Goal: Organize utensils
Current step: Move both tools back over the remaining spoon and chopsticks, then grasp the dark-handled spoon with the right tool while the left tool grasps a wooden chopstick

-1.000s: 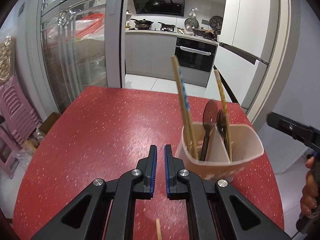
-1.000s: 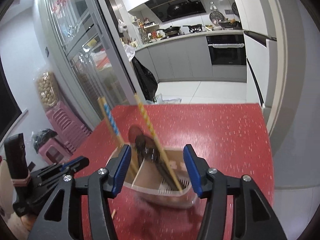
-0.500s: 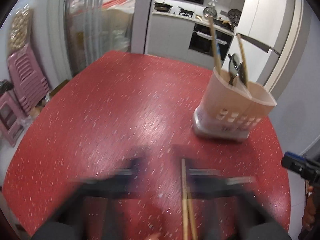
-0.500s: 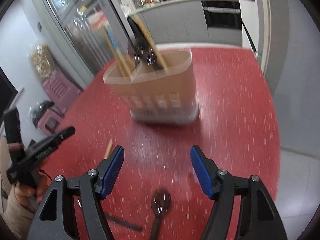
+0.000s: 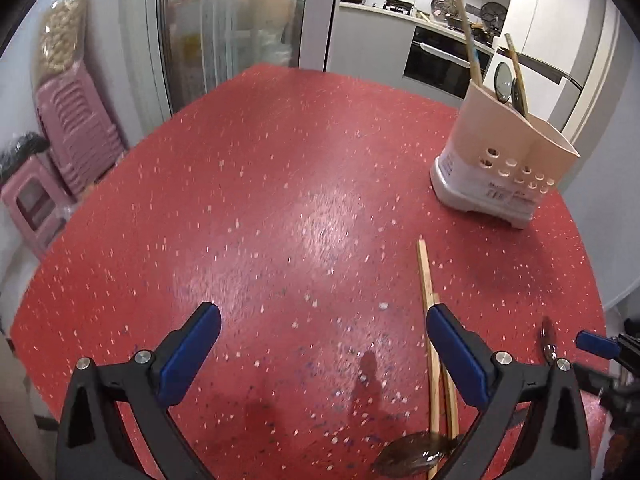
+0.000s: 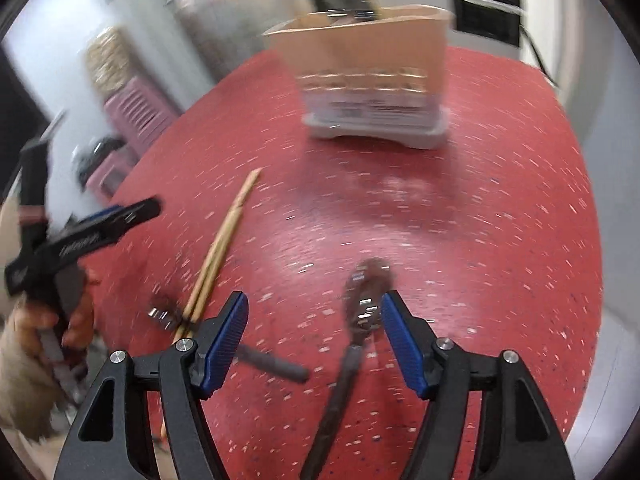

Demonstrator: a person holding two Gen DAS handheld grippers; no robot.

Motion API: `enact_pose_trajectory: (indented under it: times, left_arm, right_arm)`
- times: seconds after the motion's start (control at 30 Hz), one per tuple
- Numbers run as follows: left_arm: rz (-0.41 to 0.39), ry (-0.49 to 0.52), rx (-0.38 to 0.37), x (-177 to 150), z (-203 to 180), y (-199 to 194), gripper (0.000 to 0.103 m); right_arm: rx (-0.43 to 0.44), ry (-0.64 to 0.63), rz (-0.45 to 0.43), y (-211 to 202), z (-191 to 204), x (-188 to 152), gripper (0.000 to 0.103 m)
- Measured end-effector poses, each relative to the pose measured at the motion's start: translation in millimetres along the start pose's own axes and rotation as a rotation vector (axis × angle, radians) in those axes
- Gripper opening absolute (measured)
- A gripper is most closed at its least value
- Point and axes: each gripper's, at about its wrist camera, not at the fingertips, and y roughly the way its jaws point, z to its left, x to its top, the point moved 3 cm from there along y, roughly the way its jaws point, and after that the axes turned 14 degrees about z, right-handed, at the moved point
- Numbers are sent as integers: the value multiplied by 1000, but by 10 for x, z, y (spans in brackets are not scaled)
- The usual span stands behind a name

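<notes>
A beige utensil holder (image 5: pixel 504 160) stands at the far right of the red table (image 5: pixel 280 184), with chopsticks and dark spoons upright in it. My left gripper (image 5: pixel 322 316) hangs wide open over bare table. Two wooden chopsticks (image 5: pixel 425 276) lie just inside its right finger, and a dark spoon (image 5: pixel 416 456) rests across their near ends. My right gripper (image 6: pixel 313 308) is open over another dark spoon (image 6: pixel 370 280). That spoon lies on the table between the fingers, close to the right one. The same chopsticks (image 6: pixel 224 240) and holder (image 6: pixel 372 80) also show in the blurred right wrist view.
Stacked pink stools (image 5: pixel 76 136) stand left of the table, beside a glass door (image 5: pixel 240 20). A kitchen counter and oven (image 5: pixel 436 60) lie beyond. The table's rounded edge (image 5: pixel 588 264) runs close behind the holder. A hand (image 6: pixel 28 320) holds the left gripper (image 6: pixel 104 224).
Both grippers have come down toward the table and tilted further downward. The left jaws went from shut to wide open; the right jaws widened a little. The loose chopsticks and spoons came into view.
</notes>
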Motion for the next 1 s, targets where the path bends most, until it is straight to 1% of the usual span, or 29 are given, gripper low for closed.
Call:
enact_pose_trajectory:
  times: [0.13, 0.33, 0.43, 0.5, 0.6, 0.73, 0.8, 0.83, 0.87, 0.9, 0.93, 1.0]
  left_arm:
    - [0, -29, 5, -55, 49, 153, 103]
    - [0, -41, 18, -137, 142, 264, 103]
    - [13, -47, 29, -171, 181, 363, 103]
    - [17, -55, 26, -218, 240, 362, 103]
    - [11, -59, 30, -186, 233, 364, 103]
    - [-6, -59, 37, -140, 259, 358, 103]
    - [-9, -59, 41, -86, 289, 336, 103]
    - [-10, -58, 43, -85, 265, 255, 103]
    - [-11, -56, 44, -85, 297, 212, 103]
    - [-9, -52, 45, -82, 294, 231, 103]
    - [-7, -48, 45, -73, 293, 218, 103]
    - [0, -39, 45, -58, 262, 145, 103]
  right_arm:
    - [-8, -202, 48, 125, 393, -43, 72]
    - [-93, -443, 113, 340, 739, -93, 66]
    - [-122, -531, 142, 391, 823, -105, 63]
    - [-155, -597, 165, 445, 896, -105, 58]
    - [-182, -667, 189, 517, 1017, -103, 55]
    - [-206, -759, 225, 627, 1197, -107, 53]
    - [-217, -787, 246, 696, 1293, -101, 47]
    - [-221, -794, 259, 722, 1308, -105, 46]
    - [-216, -795, 261, 747, 1350, -105, 43]
    - [-210, -786, 267, 751, 1347, -105, 35]
    - [-201, -766, 269, 754, 1328, -102, 32]
    - [-174, -727, 270, 760, 1282, -106, 19]
